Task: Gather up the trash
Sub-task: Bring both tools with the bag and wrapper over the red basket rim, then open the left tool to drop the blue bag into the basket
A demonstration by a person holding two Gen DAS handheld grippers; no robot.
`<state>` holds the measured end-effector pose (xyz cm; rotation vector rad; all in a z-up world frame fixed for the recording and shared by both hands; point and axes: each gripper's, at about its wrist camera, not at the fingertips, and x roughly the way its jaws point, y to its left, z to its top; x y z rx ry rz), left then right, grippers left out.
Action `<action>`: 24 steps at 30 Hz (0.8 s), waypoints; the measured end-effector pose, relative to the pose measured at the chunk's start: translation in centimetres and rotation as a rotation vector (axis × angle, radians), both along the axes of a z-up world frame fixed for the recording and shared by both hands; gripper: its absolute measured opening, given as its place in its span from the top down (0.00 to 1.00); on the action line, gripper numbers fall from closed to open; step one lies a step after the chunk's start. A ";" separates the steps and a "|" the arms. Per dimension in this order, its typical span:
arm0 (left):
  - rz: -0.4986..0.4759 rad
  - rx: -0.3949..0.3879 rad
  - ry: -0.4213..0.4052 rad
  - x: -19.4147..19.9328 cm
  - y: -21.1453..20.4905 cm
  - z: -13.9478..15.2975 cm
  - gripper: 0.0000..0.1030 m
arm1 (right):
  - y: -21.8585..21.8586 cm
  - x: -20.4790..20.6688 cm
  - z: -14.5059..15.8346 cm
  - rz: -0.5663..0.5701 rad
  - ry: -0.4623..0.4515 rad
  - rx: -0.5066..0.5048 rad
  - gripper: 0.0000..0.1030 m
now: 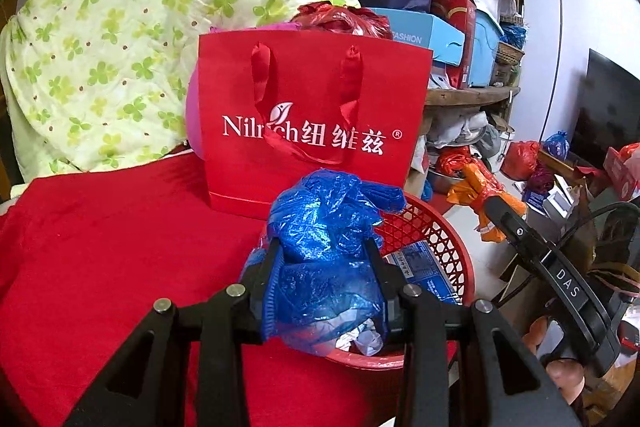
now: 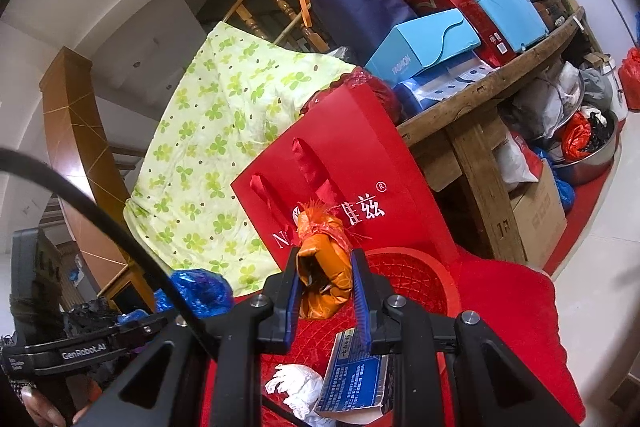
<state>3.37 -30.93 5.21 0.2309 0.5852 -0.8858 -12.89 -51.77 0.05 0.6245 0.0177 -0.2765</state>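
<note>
My left gripper is shut on a crumpled blue plastic bag and holds it over the near rim of a red mesh basket. My right gripper is shut on an orange plastic wrapper and holds it above the same red basket. In the basket lie a blue printed carton and crumpled white paper. The blue bag also shows at the left of the right wrist view. The right gripper shows in the left wrist view holding the orange wrapper.
A red Nilrich paper bag stands just behind the basket on a red cloth. A green clover quilt lies behind. A wooden table piled with boxes stands at the right, with bags and a cardboard box on the floor.
</note>
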 end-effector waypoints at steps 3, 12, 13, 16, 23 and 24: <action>-0.008 0.004 0.019 0.3 -0.6 -0.6 0.61 | -0.1 0.2 -0.1 0.006 0.006 0.005 0.76; -0.019 0.021 0.029 0.5 -1.7 -1.9 0.61 | 0.0 1.0 -0.2 0.022 0.028 0.007 0.76; -0.021 0.022 0.031 0.5 -1.8 -2.0 0.61 | -0.1 1.2 -0.2 0.025 0.031 0.009 0.76; -0.030 0.023 0.037 0.6 -2.1 -2.2 0.61 | -0.2 1.5 -0.4 0.038 0.037 0.022 0.76; -0.050 0.017 0.043 0.7 -2.4 -3.0 0.61 | -0.1 2.2 -0.7 0.055 0.057 0.035 0.76; -0.054 0.016 0.043 0.7 -2.4 -3.1 0.61 | -0.2 2.2 -0.7 0.057 0.057 0.040 0.76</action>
